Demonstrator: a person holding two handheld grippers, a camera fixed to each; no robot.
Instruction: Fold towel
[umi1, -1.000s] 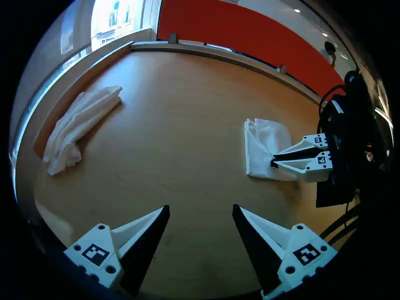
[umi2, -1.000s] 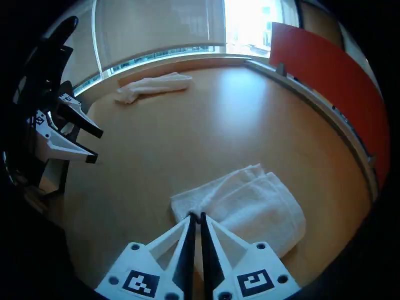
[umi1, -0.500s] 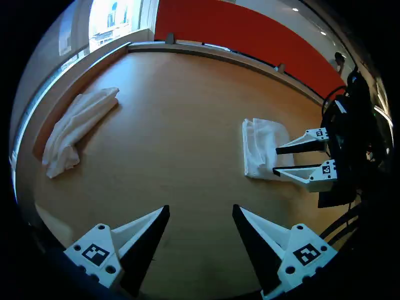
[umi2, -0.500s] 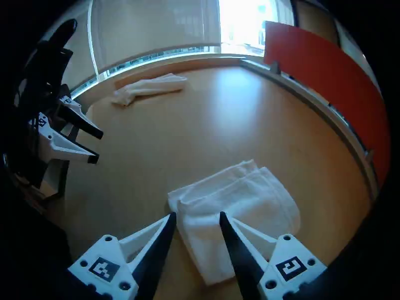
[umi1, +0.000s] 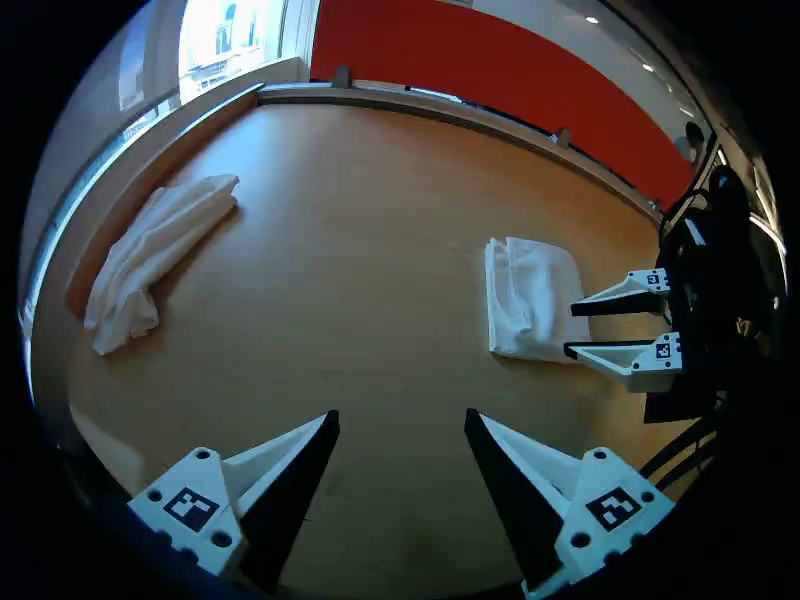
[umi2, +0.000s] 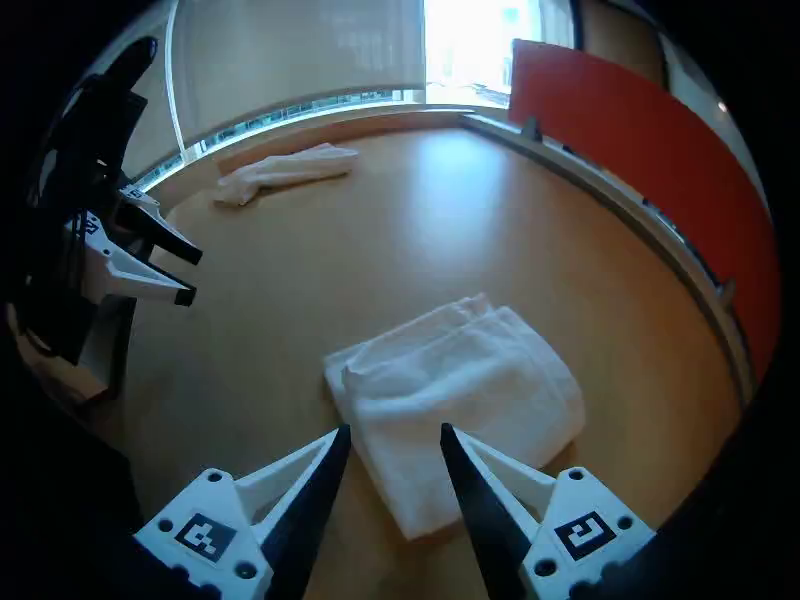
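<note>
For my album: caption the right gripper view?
Open right gripper hovers by a folded white towel on a wooden table.

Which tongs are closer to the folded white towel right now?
Right. The right tongs hover open at the near edge of the folded towel, not gripping it; the left tongs are open, well off to its side.

The near edge of the folded towel (umi2: 460, 385) is partly hidden behind the fingers of the right gripper (umi2: 394, 428) in the right gripper view. In the left gripper view that gripper's body sinks into a mass at the right edge, too dark to make out. The left gripper (umi2: 194, 278), far left in the right gripper view, is likewise dark and cut off behind its fingers
</note>
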